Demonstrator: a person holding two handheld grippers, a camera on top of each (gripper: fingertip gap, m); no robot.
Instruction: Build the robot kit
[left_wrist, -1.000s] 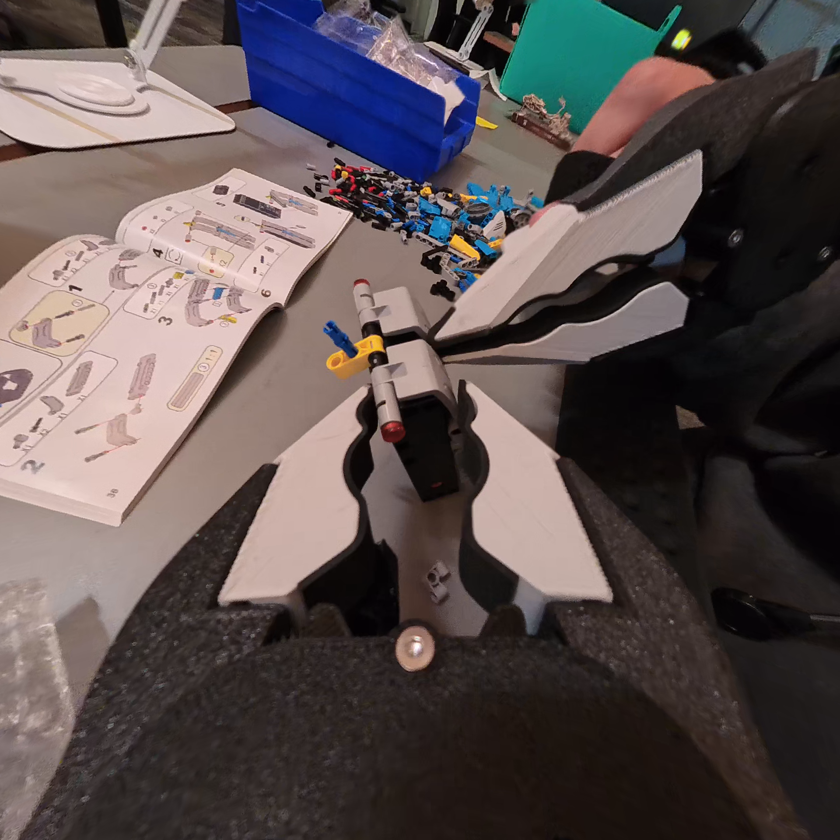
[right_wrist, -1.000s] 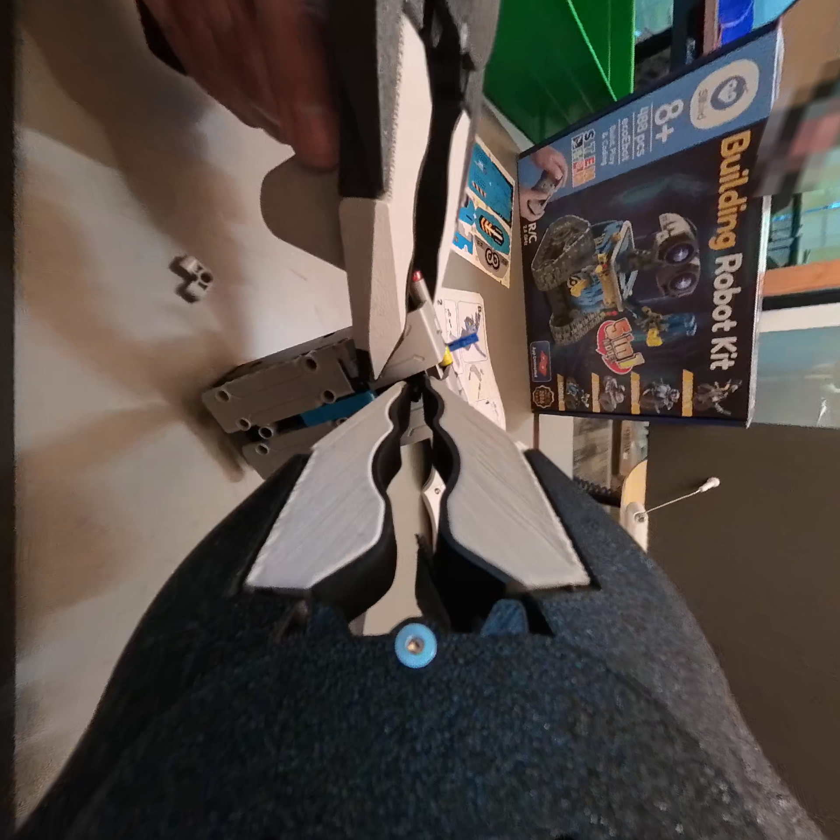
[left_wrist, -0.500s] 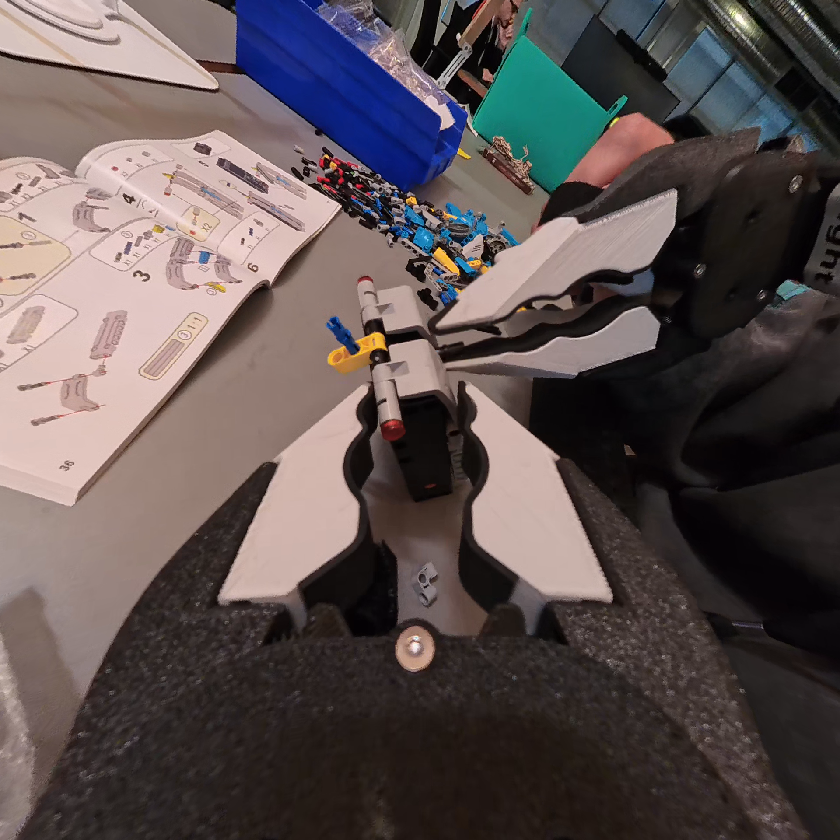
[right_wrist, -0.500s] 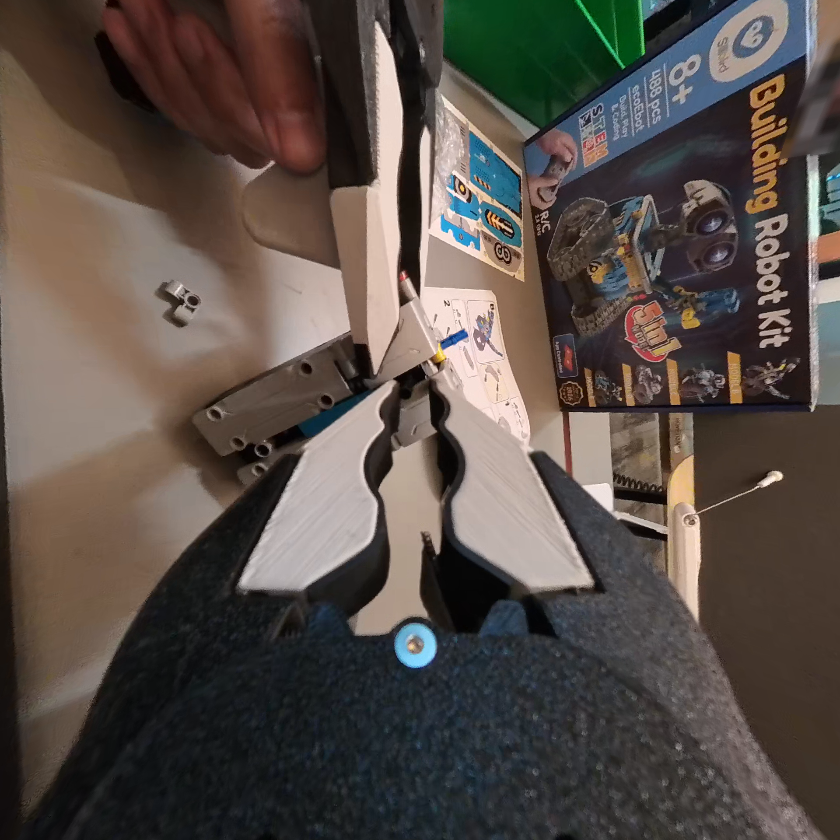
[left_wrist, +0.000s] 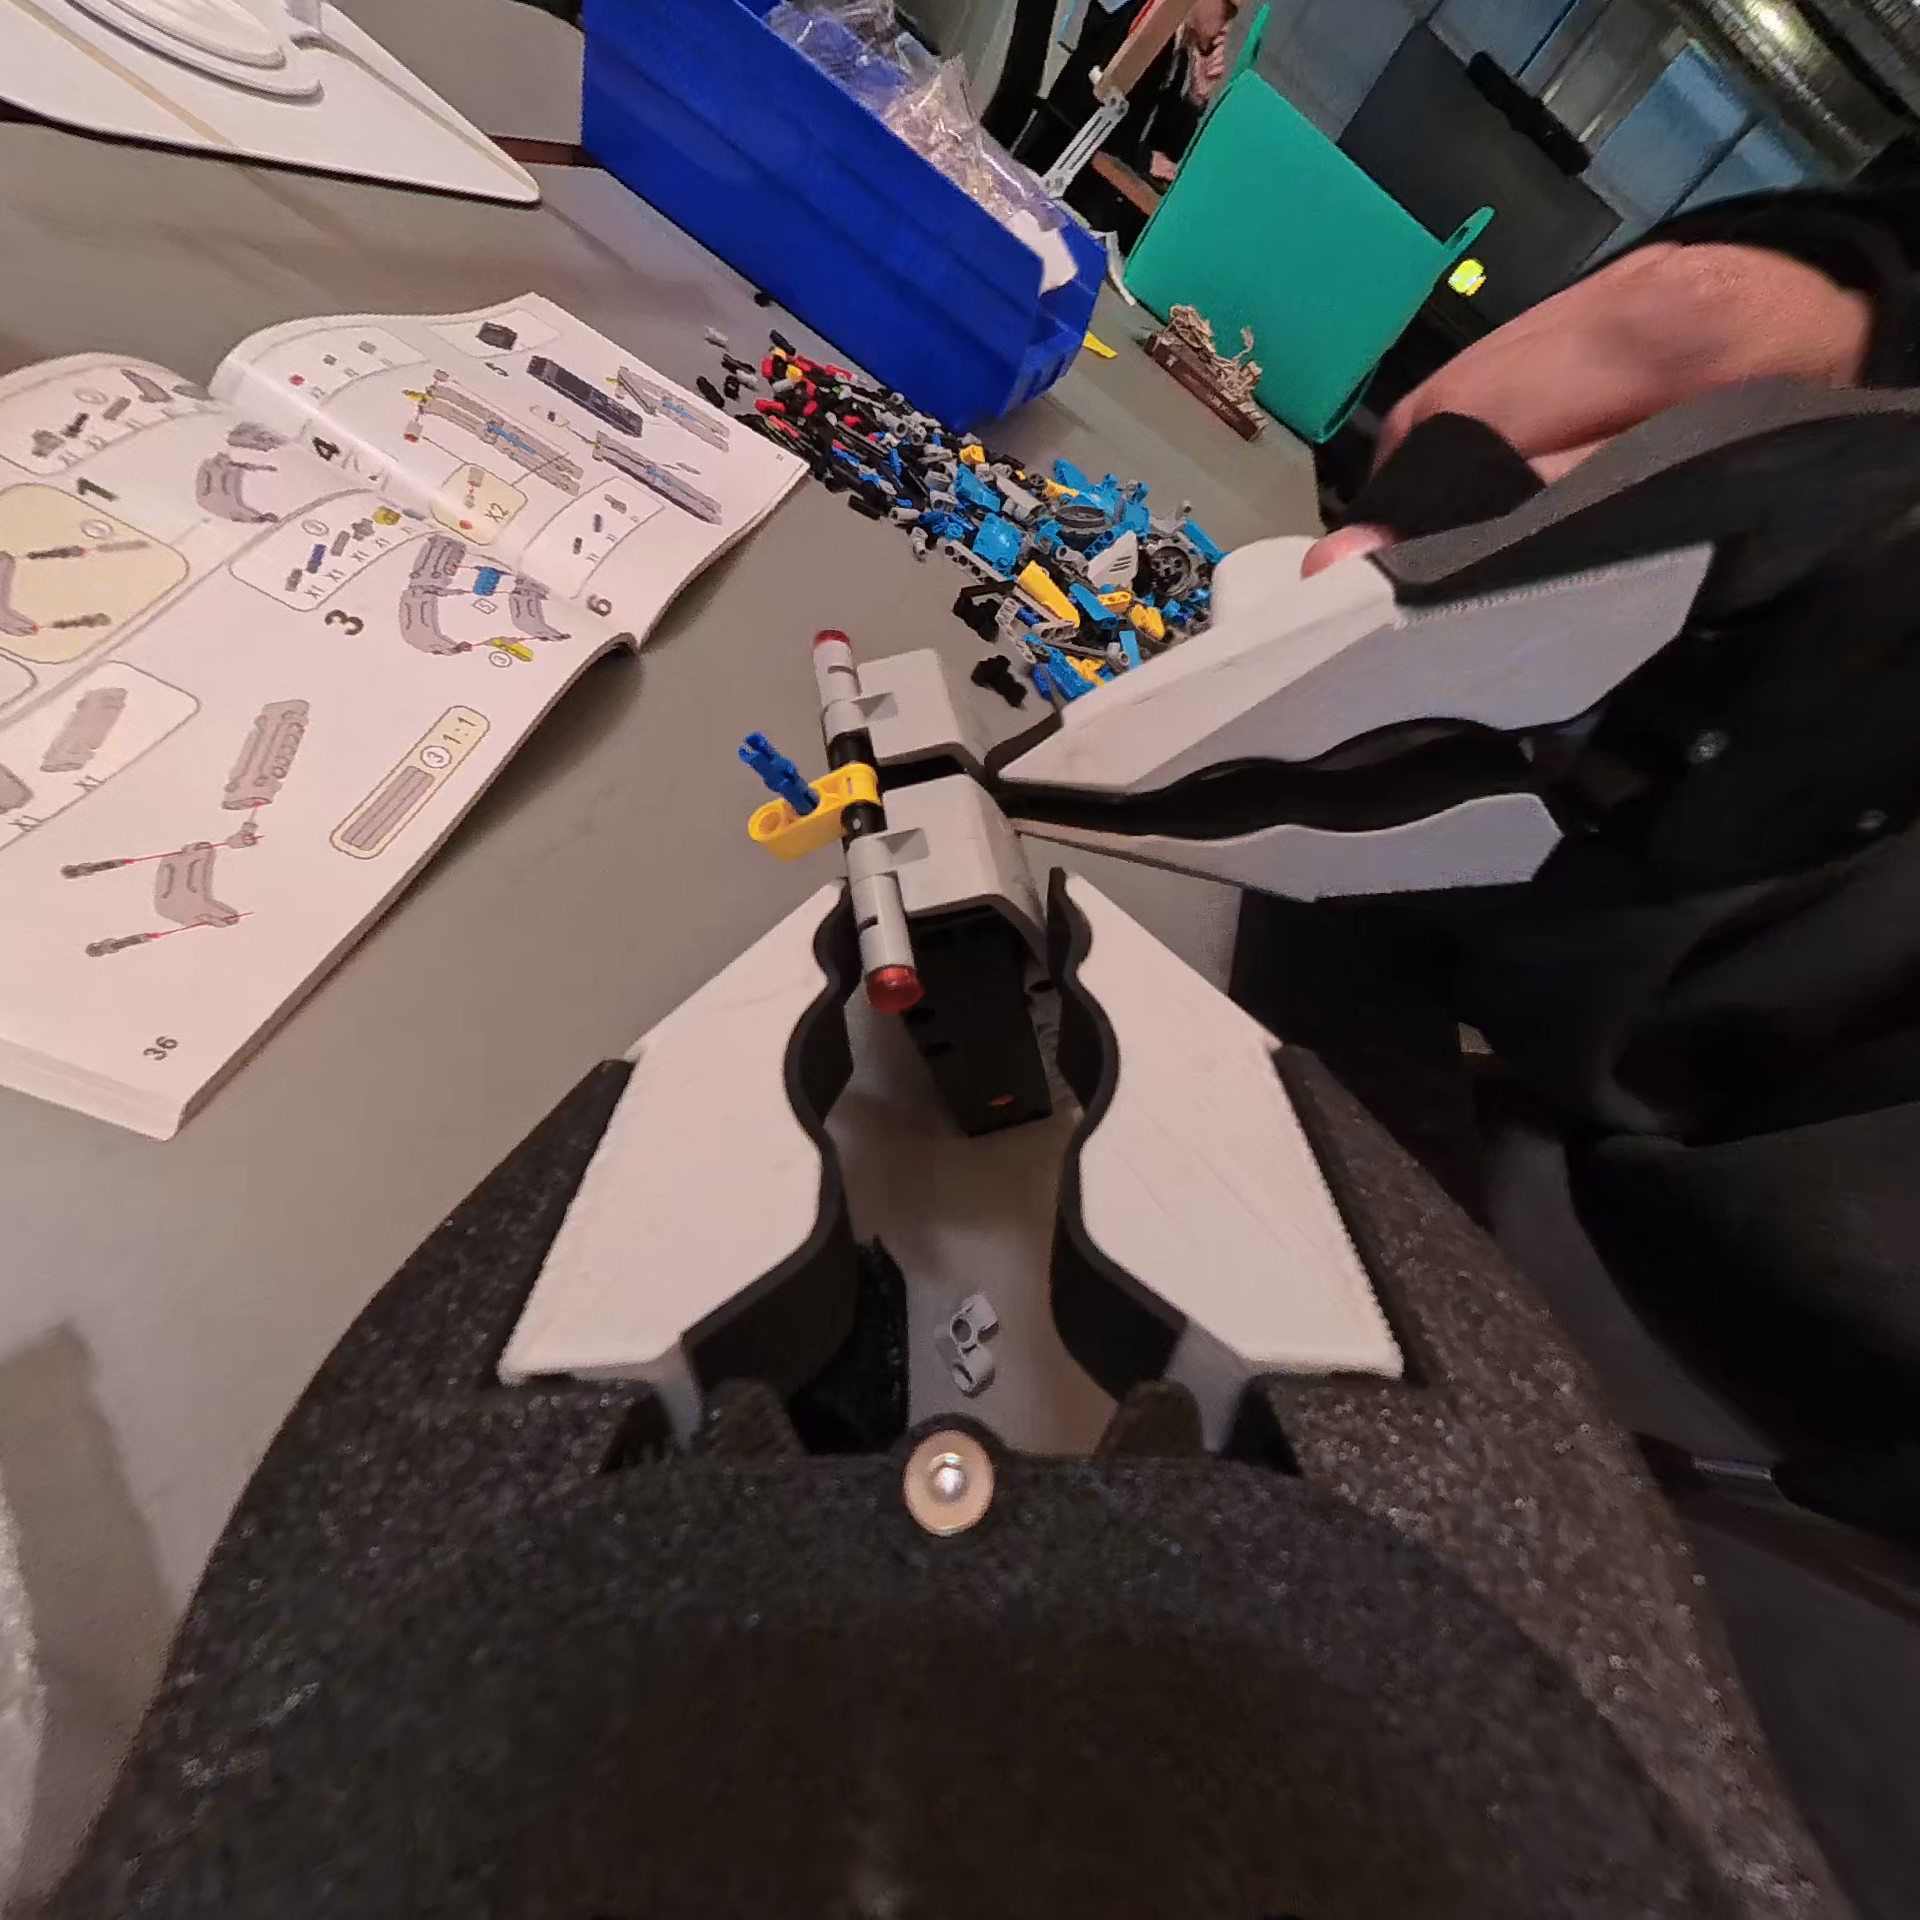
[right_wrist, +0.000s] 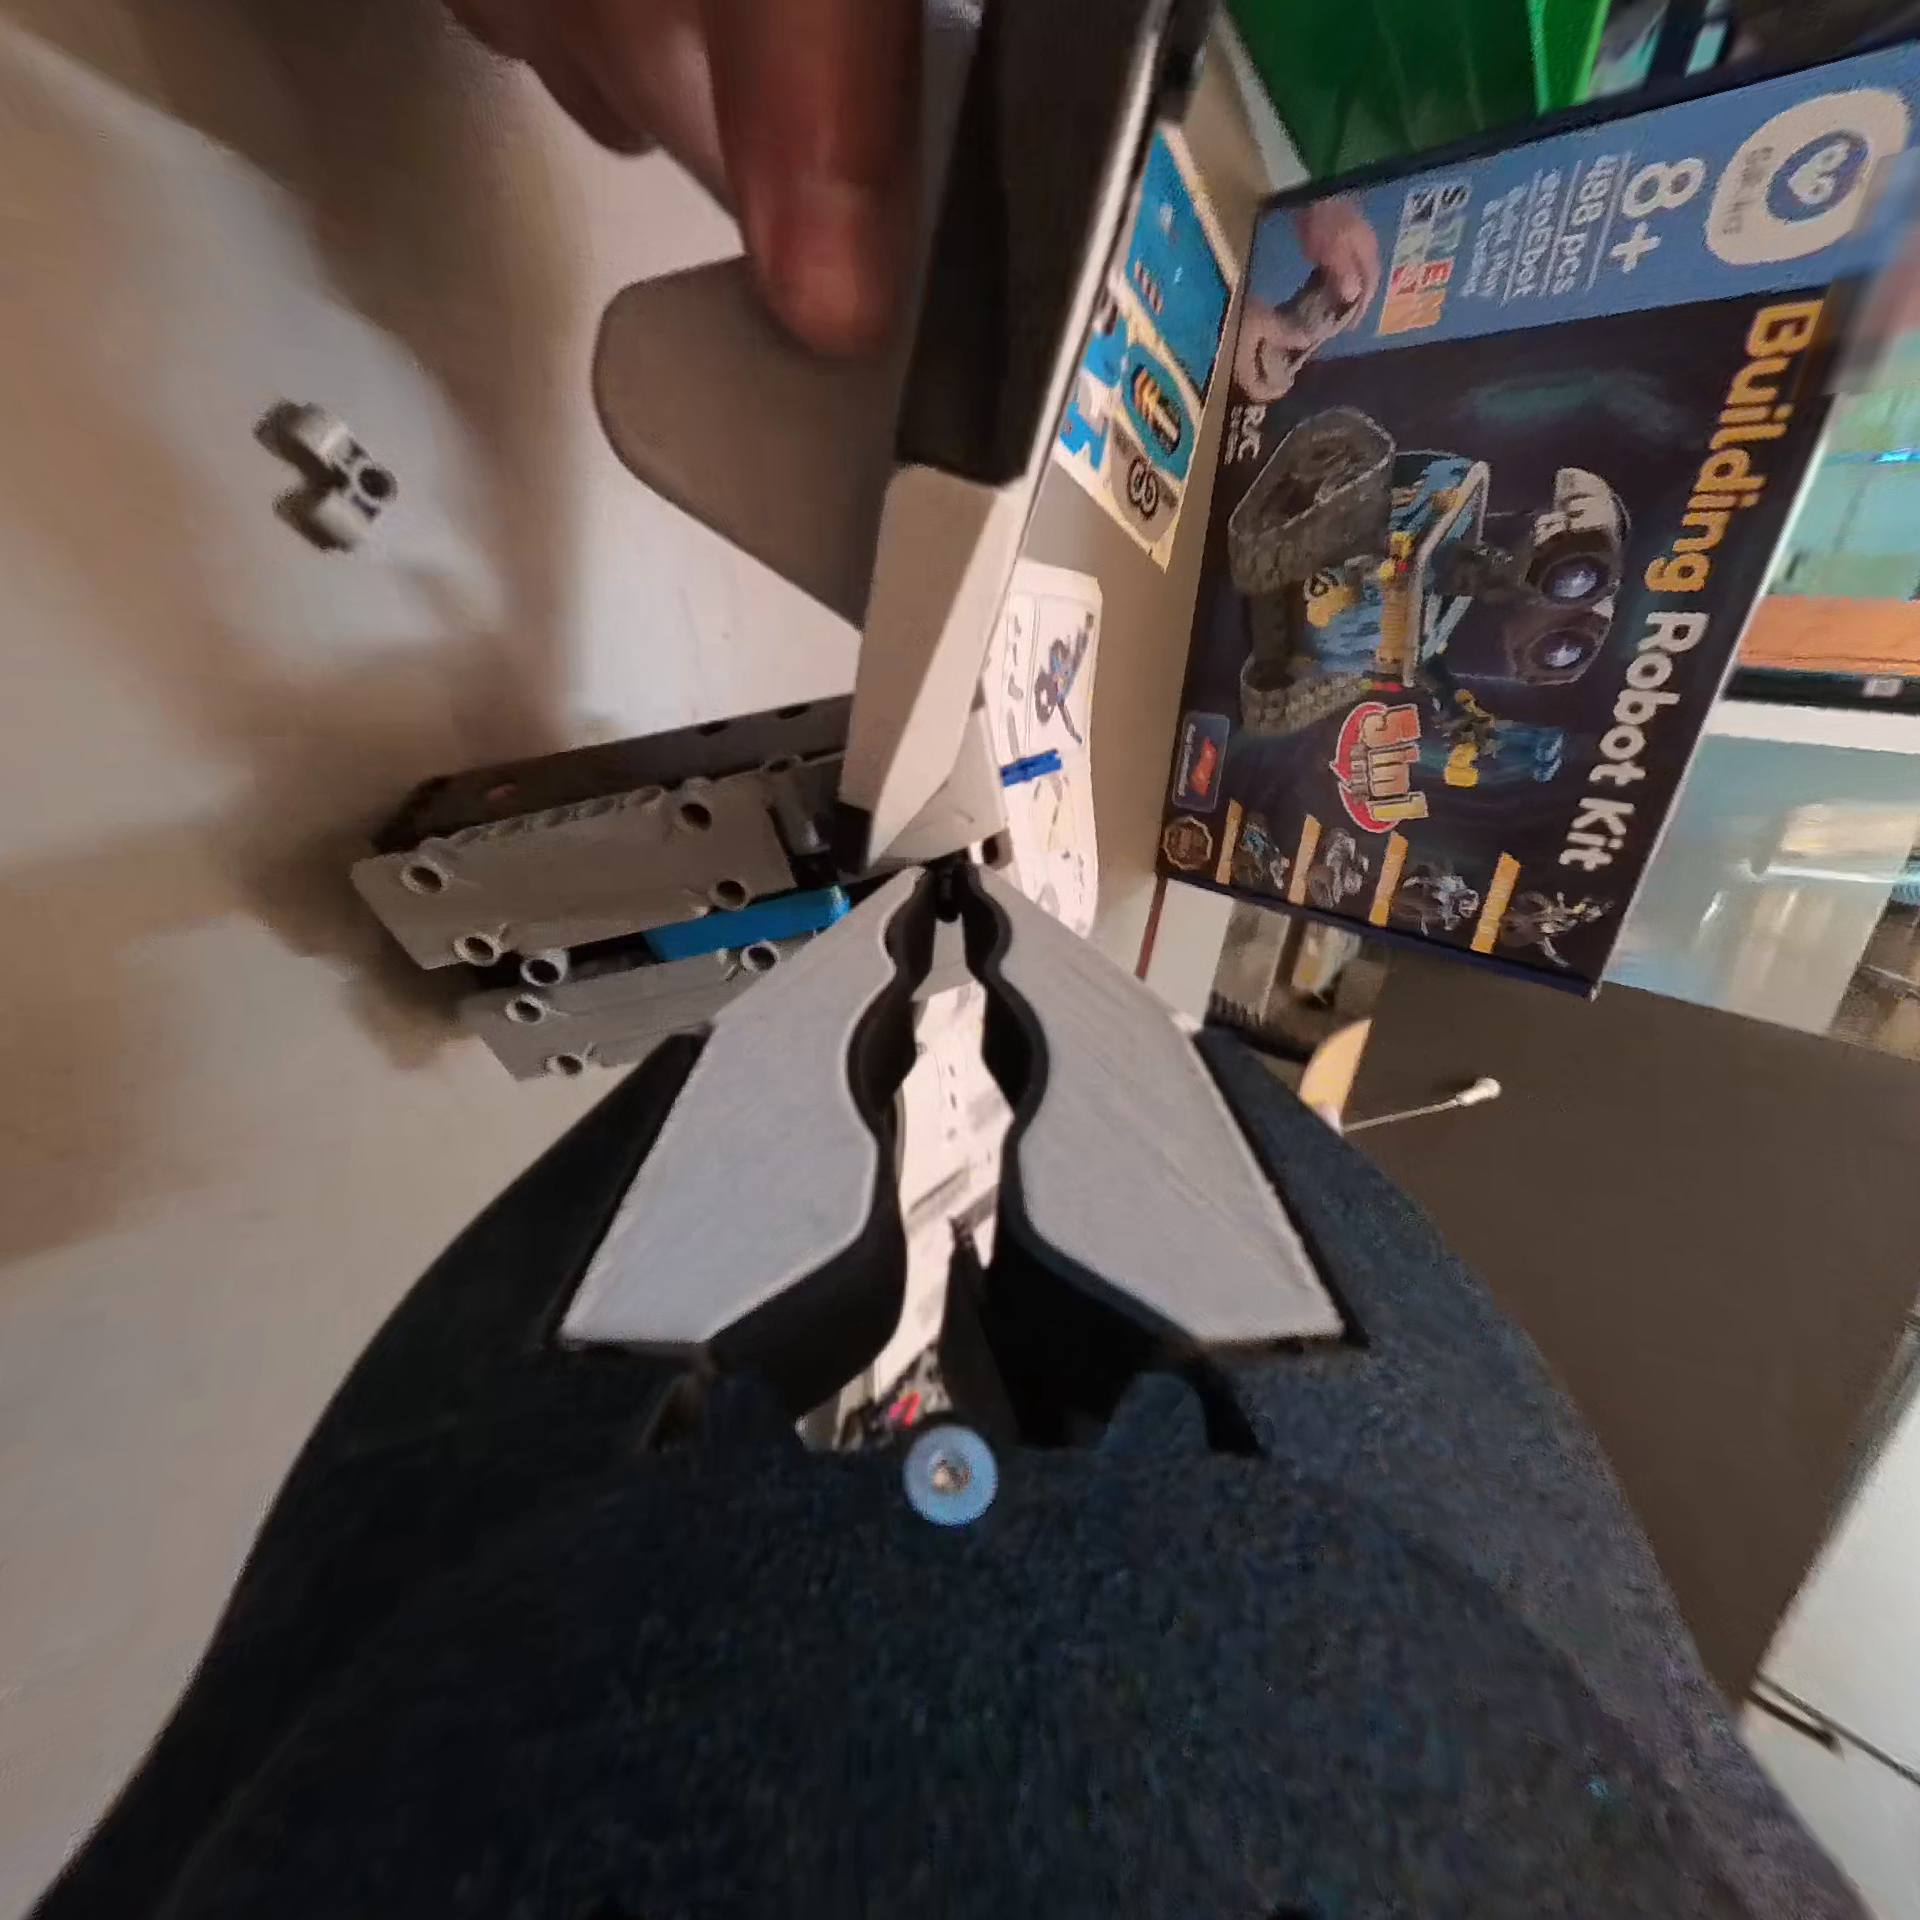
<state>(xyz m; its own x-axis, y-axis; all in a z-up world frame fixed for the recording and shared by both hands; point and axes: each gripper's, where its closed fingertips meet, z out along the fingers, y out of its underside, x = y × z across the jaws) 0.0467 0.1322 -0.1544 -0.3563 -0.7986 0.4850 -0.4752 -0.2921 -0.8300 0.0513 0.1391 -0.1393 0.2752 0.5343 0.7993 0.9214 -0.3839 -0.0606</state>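
One grey and black brick model (left_wrist: 940, 831) sits above the grey table (left_wrist: 540, 997), pinched by both grippers. The left gripper (left_wrist: 940, 940) squeezes its blocky black end. The right gripper (right_wrist: 945, 883) looks nearly closed on the grey side, though it's blurry. One tiny grey piece (left_wrist: 968, 1340), one open booklet (left_wrist: 343, 623), one brick pile (left_wrist: 1039, 520) lie near.

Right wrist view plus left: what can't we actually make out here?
- Right gripper tip contact: left wrist view shows its tips at the grey block assembly, but what they pinch is hidden; right wrist view is motion-blurred.
- Assembly underside: hidden by left gripper fingers.
- Loose brick pile: pieces too small to identify.
- Small grey connector: blurred.
- Blue bin contents: cut off by top edge.
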